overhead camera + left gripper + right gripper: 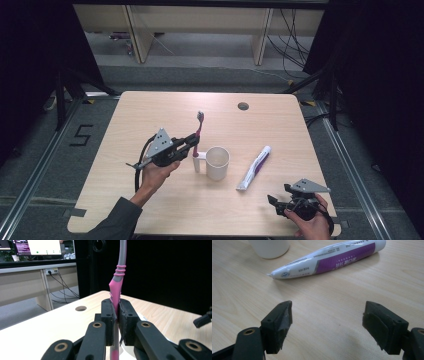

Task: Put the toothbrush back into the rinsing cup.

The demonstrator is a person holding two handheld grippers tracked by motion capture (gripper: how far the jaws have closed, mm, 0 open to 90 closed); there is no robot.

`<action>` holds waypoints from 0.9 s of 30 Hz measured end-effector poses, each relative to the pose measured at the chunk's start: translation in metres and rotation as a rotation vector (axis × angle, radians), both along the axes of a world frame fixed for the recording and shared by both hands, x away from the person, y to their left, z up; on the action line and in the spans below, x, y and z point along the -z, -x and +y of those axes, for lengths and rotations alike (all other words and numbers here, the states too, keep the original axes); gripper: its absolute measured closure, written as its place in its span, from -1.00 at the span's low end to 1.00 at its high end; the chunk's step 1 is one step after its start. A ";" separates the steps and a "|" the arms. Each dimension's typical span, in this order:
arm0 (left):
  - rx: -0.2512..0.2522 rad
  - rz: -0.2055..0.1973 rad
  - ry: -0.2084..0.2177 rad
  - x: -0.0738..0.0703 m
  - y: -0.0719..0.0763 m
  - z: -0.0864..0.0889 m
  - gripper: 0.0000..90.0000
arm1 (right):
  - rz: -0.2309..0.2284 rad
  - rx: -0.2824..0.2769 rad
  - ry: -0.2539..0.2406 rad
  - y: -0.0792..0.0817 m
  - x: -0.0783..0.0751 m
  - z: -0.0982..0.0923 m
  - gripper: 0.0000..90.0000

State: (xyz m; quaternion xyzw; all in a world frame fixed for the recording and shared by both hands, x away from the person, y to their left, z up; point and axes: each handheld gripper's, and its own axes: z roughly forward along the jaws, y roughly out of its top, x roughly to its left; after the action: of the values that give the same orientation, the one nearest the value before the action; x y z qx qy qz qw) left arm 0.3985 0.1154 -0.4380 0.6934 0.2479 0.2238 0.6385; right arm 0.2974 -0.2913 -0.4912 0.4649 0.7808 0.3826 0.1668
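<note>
- High view: a pale wooden table (150,210) with rounded corners and a round cable hole (243,106) near its far edge is standing on a grey floor, with black curtains hanging at both sides and light desk legs and cables showing behind.
- On the table, a white cup (218,162) is sitting near the middle and a white-and-purple toothpaste tube (254,168) is lying just to its right, apart from it.
- The left hand (155,176) is coming in from the bottom edge, raising the left gripper (192,142) above the table just left of the cup; it is clamping a pink toothbrush (198,131), which is standing roughly upright with its head up.
- The right hand (311,220) is resting at the near right corner, with the right gripper (274,202) pointing left, well apart from the tube.
- Left gripper view: the jaws are pressing tight on the toothbrush's (115,293) pink handle; its grey neck is rising out of the top edge, and a monitor is glowing at upper left.
- Right gripper view: the right gripper (327,315) is hovering low with its jaws standing wide and nothing between them; the tube (329,258) is lying crosswise ahead, beside the cup's base (270,248).
</note>
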 end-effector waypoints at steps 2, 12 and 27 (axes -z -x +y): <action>0.008 0.003 -0.008 0.004 0.001 -0.001 0.84 | 0.000 0.000 0.000 0.000 0.000 0.000 -0.46; 0.006 0.030 -0.044 0.021 0.004 0.002 0.83 | 0.014 -0.006 -0.008 0.000 0.000 0.001 -0.46; 0.003 0.081 -0.077 0.038 0.005 0.008 0.82 | 0.016 -0.005 -0.008 0.001 0.000 0.002 -0.46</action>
State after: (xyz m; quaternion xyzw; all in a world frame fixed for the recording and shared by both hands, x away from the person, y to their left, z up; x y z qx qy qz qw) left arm 0.3932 0.1229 -0.4761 0.7264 0.2638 0.2038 0.6010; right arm 0.2968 -0.2898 -0.4908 0.4665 0.7819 0.3823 0.1576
